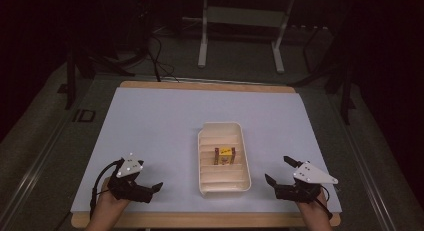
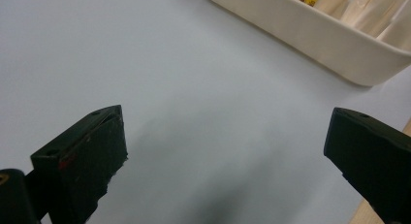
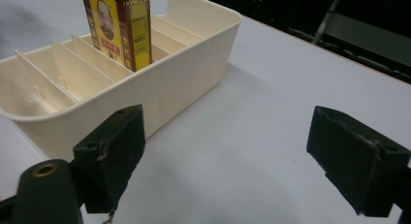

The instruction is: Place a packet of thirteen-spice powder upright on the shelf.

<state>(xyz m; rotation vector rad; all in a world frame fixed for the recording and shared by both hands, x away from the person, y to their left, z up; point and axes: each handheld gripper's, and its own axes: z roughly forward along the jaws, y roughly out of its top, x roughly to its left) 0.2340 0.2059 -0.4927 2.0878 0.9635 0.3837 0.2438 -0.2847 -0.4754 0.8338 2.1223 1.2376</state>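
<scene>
While both claws, left (image 1: 145,181) and right (image 1: 278,172), gape empty on the tabletop (image 1: 150,121), a yellow-and-maroon printed box (image 3: 118,27) stands upright in a middle slot of the cream divided tray (image 1: 202,156).

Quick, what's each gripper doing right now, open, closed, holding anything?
Left gripper: open, holding nothing.
Right gripper: open, holding nothing.
</scene>
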